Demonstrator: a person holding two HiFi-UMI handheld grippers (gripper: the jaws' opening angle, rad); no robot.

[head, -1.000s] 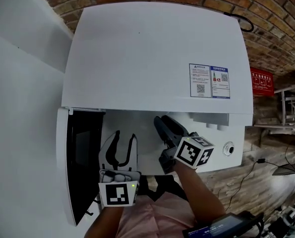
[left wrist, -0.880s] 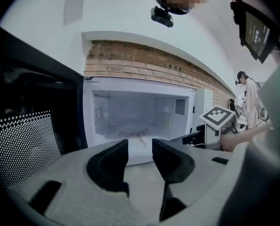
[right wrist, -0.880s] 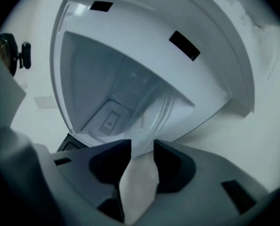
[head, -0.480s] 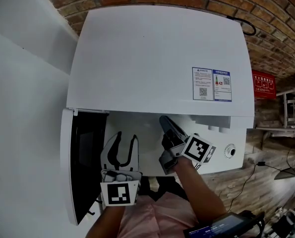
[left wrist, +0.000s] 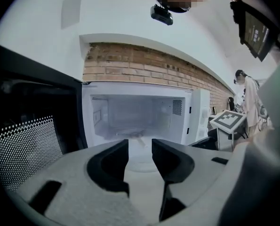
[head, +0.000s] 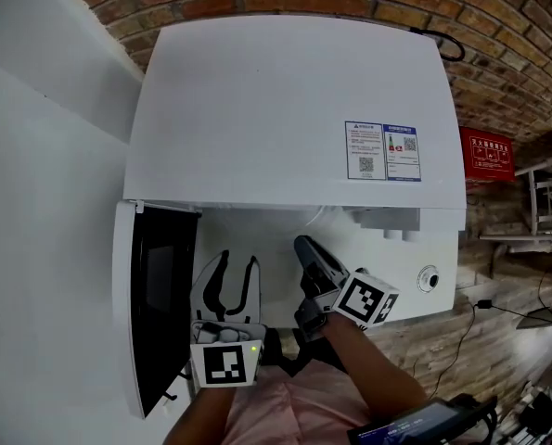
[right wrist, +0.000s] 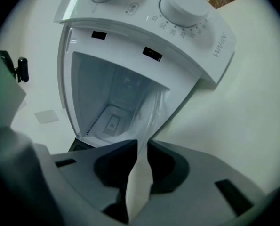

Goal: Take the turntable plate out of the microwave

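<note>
The right claw [right wrist: 142, 147] pinched the near rim of the glass turntable plate [right wrist: 148, 108], which ran from the jaws back into the cavity of the microwave [head: 294, 109]. Those jaws had just been closing on the rim, then eased a touch. The left claw [left wrist: 140, 147] was spread with nothing between its jaws, just in front of the microwave's opening. The door [head: 160, 295] stood swung open at the microwave's left.
</note>
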